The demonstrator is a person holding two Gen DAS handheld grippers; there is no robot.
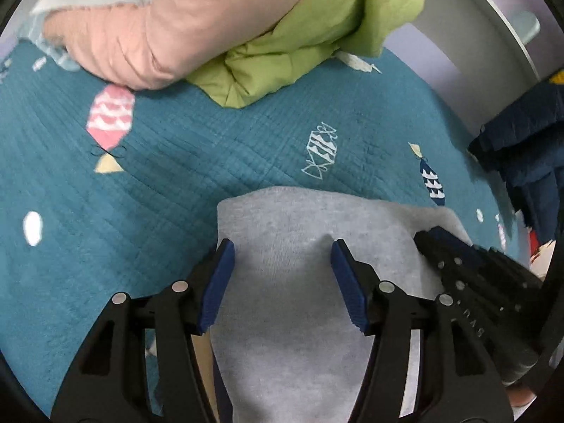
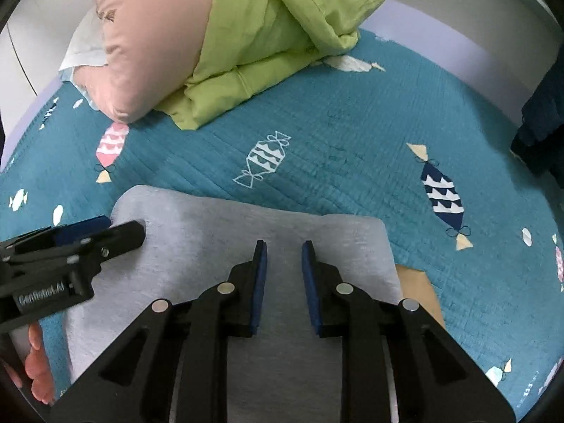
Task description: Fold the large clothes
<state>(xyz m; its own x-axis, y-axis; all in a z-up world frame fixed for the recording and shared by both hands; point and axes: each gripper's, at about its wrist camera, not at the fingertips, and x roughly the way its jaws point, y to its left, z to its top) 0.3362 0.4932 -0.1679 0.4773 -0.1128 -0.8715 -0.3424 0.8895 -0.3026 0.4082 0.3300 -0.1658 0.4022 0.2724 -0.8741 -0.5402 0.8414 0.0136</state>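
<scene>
Left tool jaws wide apart, right tool slightly apart, both empty over the folded grey garment on the teal bedspread; judge: press flat, pinch far edge corners evenly

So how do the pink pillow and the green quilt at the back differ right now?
The pink pillow is plump and smooth, with small brown marks near its top; the green quilt is plain, folded in creased layers. The pillow sits left of the quilt. At its left end it overlaps a white cloth; the quilt lies straight on the teal bedspread. Both rest at the back, touching each other.
</scene>
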